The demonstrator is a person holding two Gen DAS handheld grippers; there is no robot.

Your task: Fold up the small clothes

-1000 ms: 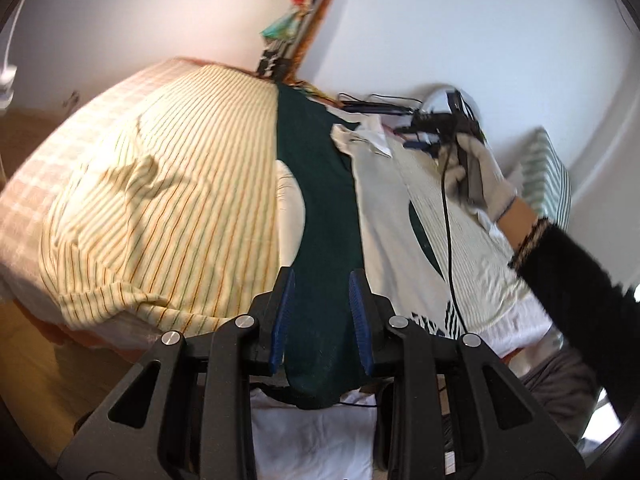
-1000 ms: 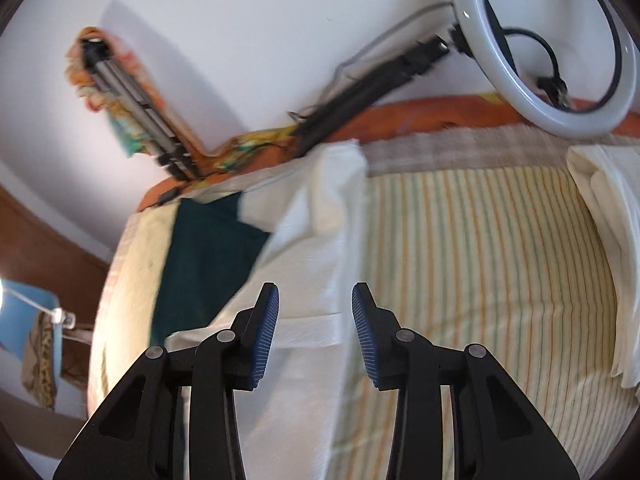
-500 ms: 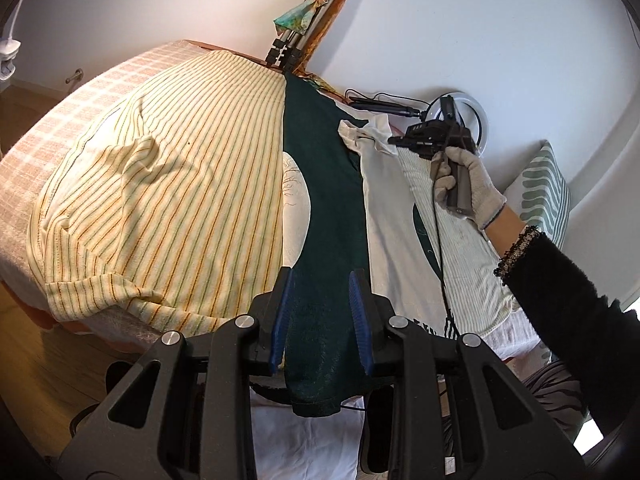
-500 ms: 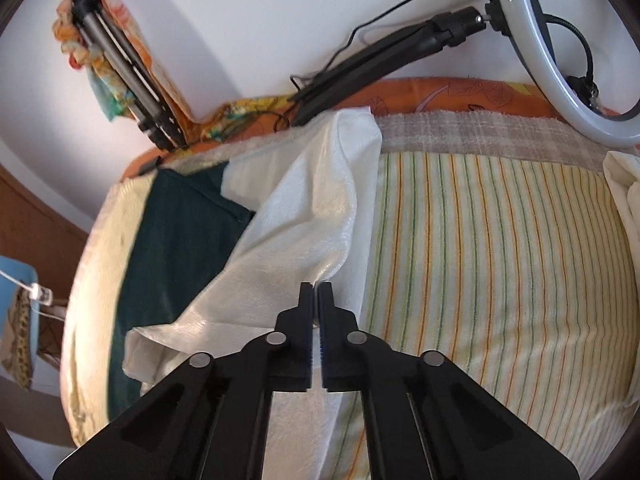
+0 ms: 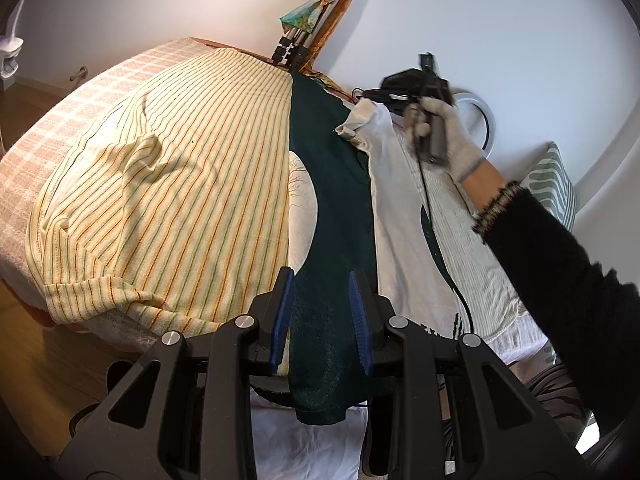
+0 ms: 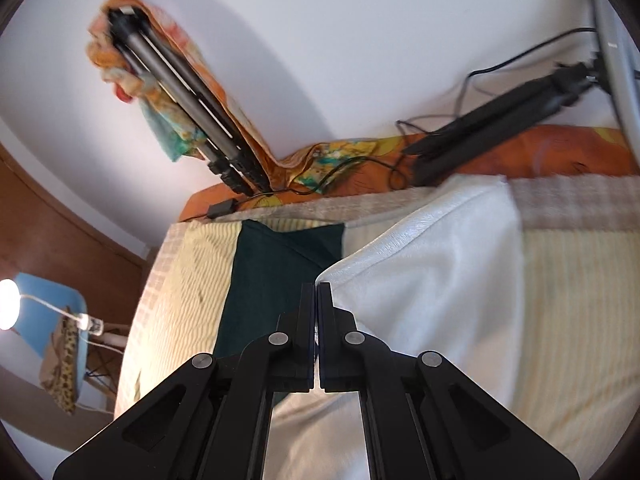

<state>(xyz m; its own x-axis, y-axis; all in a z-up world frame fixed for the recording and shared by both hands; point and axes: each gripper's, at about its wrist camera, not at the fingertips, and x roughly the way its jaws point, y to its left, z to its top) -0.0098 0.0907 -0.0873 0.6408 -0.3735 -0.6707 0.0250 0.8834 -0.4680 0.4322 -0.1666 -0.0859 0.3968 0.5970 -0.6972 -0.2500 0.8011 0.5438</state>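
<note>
**Right side has the white cloth, left is on the green one**

My right gripper (image 6: 319,292) is clamped tight on the edge of the white garment (image 6: 432,272), lifting it near the bed's (image 5: 80,92) far edge by the wall. My left gripper (image 5: 322,312) has its jaws partly apart with the dark green garment (image 5: 332,208) running between them; it drapes over the near edge. Can't tell if the pads actually press it.

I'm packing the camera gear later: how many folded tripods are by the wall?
2. The grey tripod leans on the wall against patterned cloth; the black tripod lies along the far edge of the bed, right of it. More could be out of frame.
</note>
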